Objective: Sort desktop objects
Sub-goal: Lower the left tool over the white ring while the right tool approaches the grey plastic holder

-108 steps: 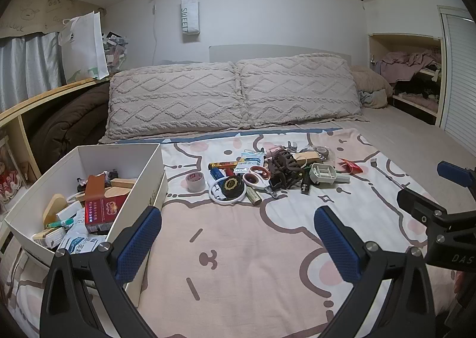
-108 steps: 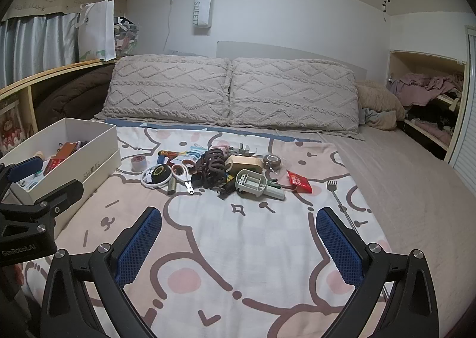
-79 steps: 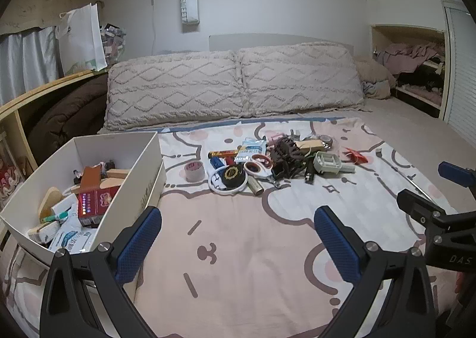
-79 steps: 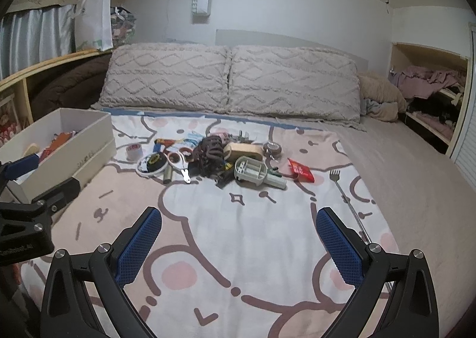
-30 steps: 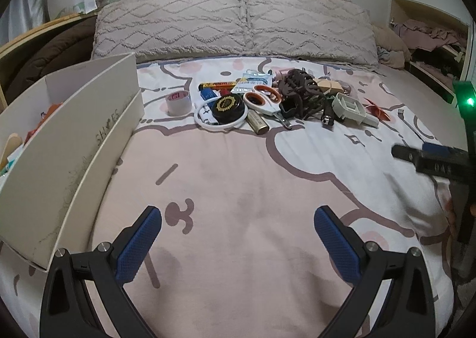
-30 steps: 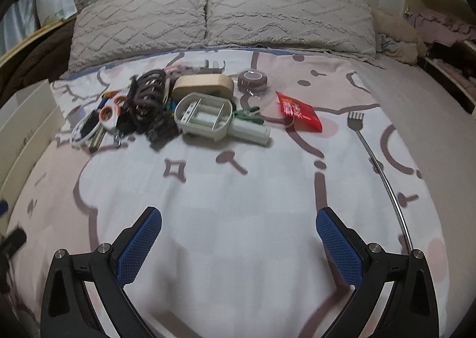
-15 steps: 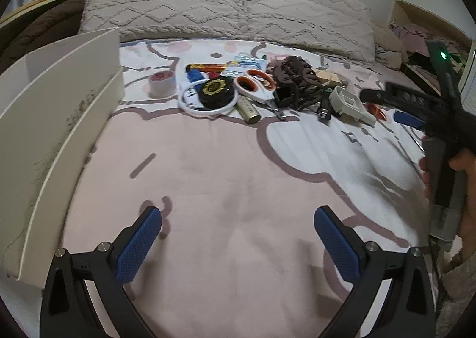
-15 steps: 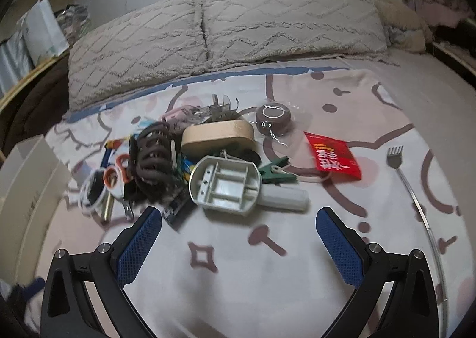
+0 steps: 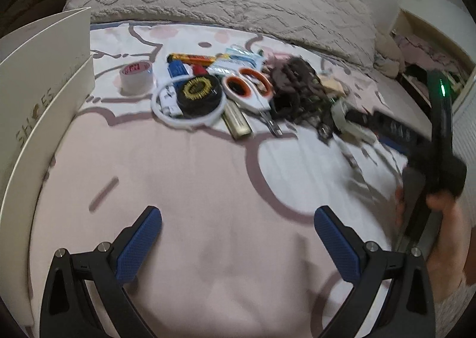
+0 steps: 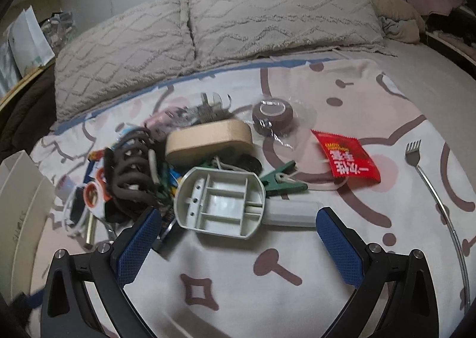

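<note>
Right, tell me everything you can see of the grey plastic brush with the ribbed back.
The grey plastic brush lies flat on the patterned bedspread, its oval back facing up and showing moulded ribs that form open compartments. A paler rounded handle points right. It looks rigid and matte. A green plastic clip rests against its upper right edge, a brown claw hair clip lies just left. The open right gripper frames it.

Red packet (image 10: 347, 160); green clip (image 10: 282, 181); orange-ringed scissors (image 9: 249, 91); blue fingers (image 10: 136, 250); possibly brown hair claw (image 10: 129, 173).
</note>
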Demonstrator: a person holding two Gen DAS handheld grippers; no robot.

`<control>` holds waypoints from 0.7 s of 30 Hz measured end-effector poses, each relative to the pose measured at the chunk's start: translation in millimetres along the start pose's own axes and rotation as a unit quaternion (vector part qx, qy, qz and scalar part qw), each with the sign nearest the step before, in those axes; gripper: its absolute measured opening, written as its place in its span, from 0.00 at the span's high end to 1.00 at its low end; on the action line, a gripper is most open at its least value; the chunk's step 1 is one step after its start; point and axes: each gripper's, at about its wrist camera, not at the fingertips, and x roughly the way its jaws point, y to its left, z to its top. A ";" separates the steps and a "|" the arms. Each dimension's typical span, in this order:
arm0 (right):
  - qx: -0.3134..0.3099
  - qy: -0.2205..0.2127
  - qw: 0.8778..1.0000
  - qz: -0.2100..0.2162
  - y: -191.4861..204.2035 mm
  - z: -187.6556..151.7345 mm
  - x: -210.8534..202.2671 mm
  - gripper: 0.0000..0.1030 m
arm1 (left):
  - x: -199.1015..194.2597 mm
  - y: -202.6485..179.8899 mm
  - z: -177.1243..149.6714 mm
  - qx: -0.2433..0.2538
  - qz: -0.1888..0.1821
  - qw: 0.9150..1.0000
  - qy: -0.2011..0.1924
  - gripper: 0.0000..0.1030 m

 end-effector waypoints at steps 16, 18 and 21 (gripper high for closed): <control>0.004 0.024 1.000 -0.010 -4.0 -10.1 20.5 0.00 | 43.8 32.4 57.7 0.023 0.062 0.997 -0.027 0.00; 0.008 0.023 1.000 -0.006 -5.9 -10.6 20.4 0.00 | 51.2 35.0 61.8 0.020 0.065 0.997 -0.023 0.00; 0.023 0.014 1.000 0.009 -11.8 -13.0 18.7 0.00 | 61.6 39.2 66.8 0.010 0.064 0.998 -0.013 0.00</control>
